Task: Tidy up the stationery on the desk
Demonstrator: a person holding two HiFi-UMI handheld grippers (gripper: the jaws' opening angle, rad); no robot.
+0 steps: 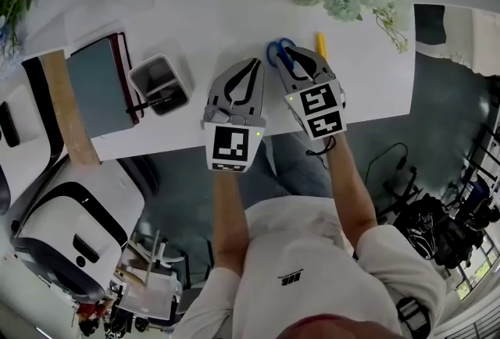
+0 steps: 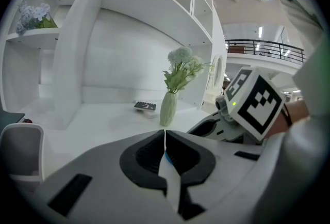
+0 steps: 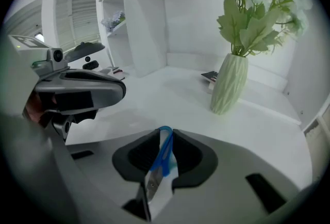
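counter [image 1: 203, 9]: white, things spread left to right.
notebook [image 1: 98, 87]: grey cover, laid flat at the left.
flower vase [image 3: 229, 89]: stood at the far right.
left gripper [image 2: 165, 135]: held mid-counter, jaws pressed together, nothing gripped; thin blue sliver seen at the gap.
right gripper [image 3: 165, 135]: just right of the left one, jaws clamped on scissors.
pen holder [image 1: 150, 66]: just right of the notebook.
scissors [image 3: 164, 153]: blue handle pinched in the right jaws, blade toward the camera, above mid-counter.
yellow pen [image 1: 320, 44]: lying beside the right gripper.
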